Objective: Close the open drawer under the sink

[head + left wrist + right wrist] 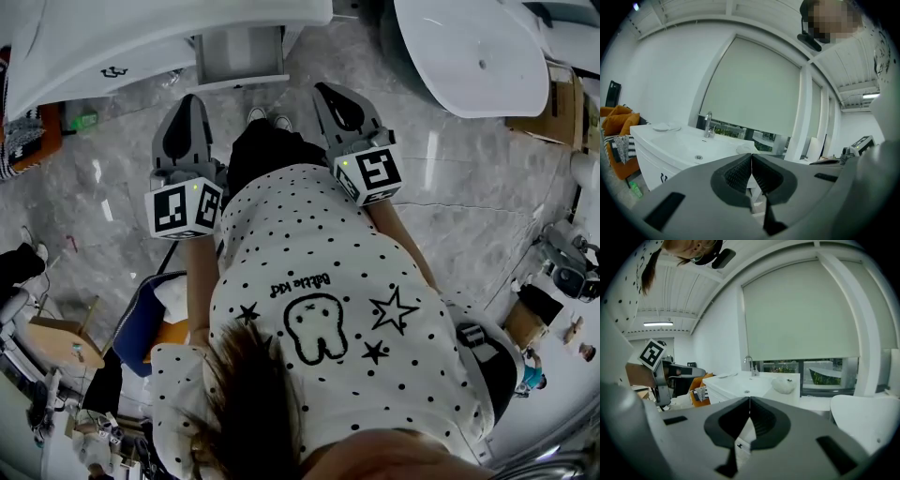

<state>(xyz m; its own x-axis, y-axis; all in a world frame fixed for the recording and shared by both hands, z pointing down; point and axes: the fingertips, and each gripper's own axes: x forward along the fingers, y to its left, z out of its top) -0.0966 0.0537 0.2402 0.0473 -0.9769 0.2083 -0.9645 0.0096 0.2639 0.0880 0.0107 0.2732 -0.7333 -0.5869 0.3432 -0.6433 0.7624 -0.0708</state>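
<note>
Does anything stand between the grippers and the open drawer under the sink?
Nothing visible. In the head view, only bare floor lies between the left gripper, the right gripper and the open drawer.

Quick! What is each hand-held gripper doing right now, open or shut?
Left hand-held gripper: closed, holding nothing.
Right hand-held gripper: closed, holding nothing.

drawer (239, 58): under sink (141, 28) | left gripper (191, 103), right gripper (330, 94): before drawer, flanking | basin (469, 52): right of sink
</note>
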